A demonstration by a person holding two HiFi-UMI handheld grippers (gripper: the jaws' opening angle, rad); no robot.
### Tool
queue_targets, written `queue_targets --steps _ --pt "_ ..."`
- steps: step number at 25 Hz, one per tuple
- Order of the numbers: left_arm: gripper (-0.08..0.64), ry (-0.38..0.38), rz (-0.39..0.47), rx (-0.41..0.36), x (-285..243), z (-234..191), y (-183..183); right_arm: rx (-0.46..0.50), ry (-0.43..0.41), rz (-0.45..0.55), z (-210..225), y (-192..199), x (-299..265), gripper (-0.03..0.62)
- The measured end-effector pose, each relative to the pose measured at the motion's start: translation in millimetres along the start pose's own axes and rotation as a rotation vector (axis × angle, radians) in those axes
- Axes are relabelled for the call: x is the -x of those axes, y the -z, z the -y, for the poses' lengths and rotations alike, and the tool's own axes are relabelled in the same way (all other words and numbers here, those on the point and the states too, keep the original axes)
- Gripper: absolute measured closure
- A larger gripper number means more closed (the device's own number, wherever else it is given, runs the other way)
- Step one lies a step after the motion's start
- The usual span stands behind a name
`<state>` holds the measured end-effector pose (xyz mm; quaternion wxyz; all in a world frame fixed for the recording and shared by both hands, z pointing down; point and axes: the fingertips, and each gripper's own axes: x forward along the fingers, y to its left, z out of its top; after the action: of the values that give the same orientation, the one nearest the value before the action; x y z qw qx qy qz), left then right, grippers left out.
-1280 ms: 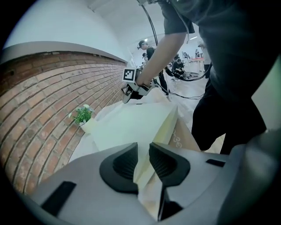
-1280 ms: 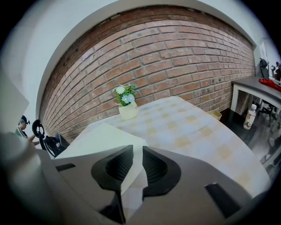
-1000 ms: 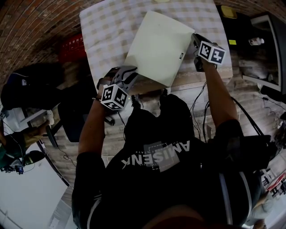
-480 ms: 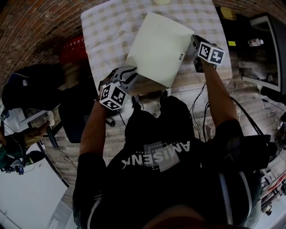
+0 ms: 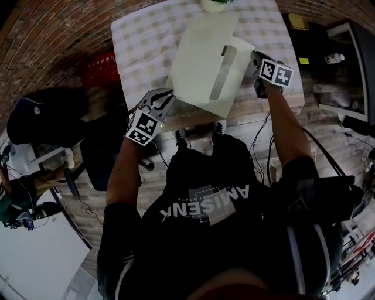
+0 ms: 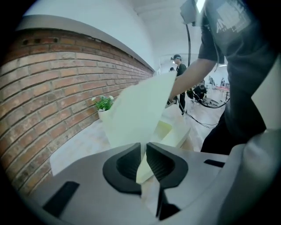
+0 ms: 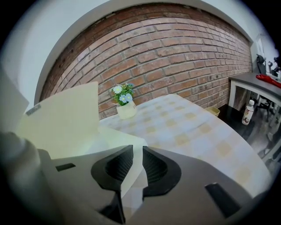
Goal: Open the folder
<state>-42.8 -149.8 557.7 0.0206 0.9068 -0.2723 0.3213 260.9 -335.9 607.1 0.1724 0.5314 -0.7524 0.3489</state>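
A pale cream folder (image 5: 196, 82) lies on the checked tablecloth (image 5: 146, 41), its front cover (image 5: 202, 47) raised and a grey strip (image 5: 222, 73) showing inside. My left gripper (image 5: 167, 96) is at the folder's near left corner. In the left gripper view its jaws (image 6: 144, 151) are closing, and the lifted cover (image 6: 136, 114) stands up between the pads. My right gripper (image 5: 256, 58) is at the folder's right edge. There the jaws (image 7: 137, 156) pinch the lower sheet (image 7: 125, 145), while the raised cover (image 7: 61, 118) stands to the left.
A small white pot of flowers (image 5: 214, 4) stands at the table's far edge, just behind the folder. A red crate (image 5: 96, 64) and a dark seat (image 5: 41, 111) are left of the table; shelves (image 5: 345, 64) are to the right. People (image 6: 178, 74) stand further off.
The folder's front cover has swung up from flat, exposing the grey strip inside. My left gripper rose and rolled with the cover. The right gripper kept still.
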Motion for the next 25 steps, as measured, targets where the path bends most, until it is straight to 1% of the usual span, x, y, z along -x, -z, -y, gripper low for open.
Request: queue_targets --steps 3,5,7,10,12,13,18,22,25 --pt "0.511 -0.013 0.031 0.031 10 -8 -6 0.007 0.003 -0.006 -1 1 0 0.495" --pt "0.514 -0.026 0.048 0.081 13 -12 -4 0.011 0.005 -0.012 -1 1 1 0.494" --pt "0.515 -0.053 0.088 0.187 17 -22 -1 0.016 0.008 -0.017 -2 0 0 0.494" --pt "0.515 -0.102 0.165 0.382 27 -40 4 0.020 0.011 -0.022 -3 0 0 0.494" --pt "0.518 -0.129 0.188 0.467 32 -50 12 0.021 0.013 -0.023 -3 0 0 0.494" --pt "0.520 -0.142 0.191 0.493 34 -53 15 0.022 0.015 -0.024 -3 1 0 0.495" --pt "0.528 -0.227 0.195 0.560 38 -67 31 0.028 0.014 -0.038 -2 0 -1 0.495" --pt "0.528 -0.318 0.174 0.587 38 -80 43 0.044 0.022 -0.046 -4 0 -1 0.495" --pt "0.528 -0.363 0.171 0.619 37 -90 48 0.049 0.022 -0.046 -5 -1 -2 0.495"
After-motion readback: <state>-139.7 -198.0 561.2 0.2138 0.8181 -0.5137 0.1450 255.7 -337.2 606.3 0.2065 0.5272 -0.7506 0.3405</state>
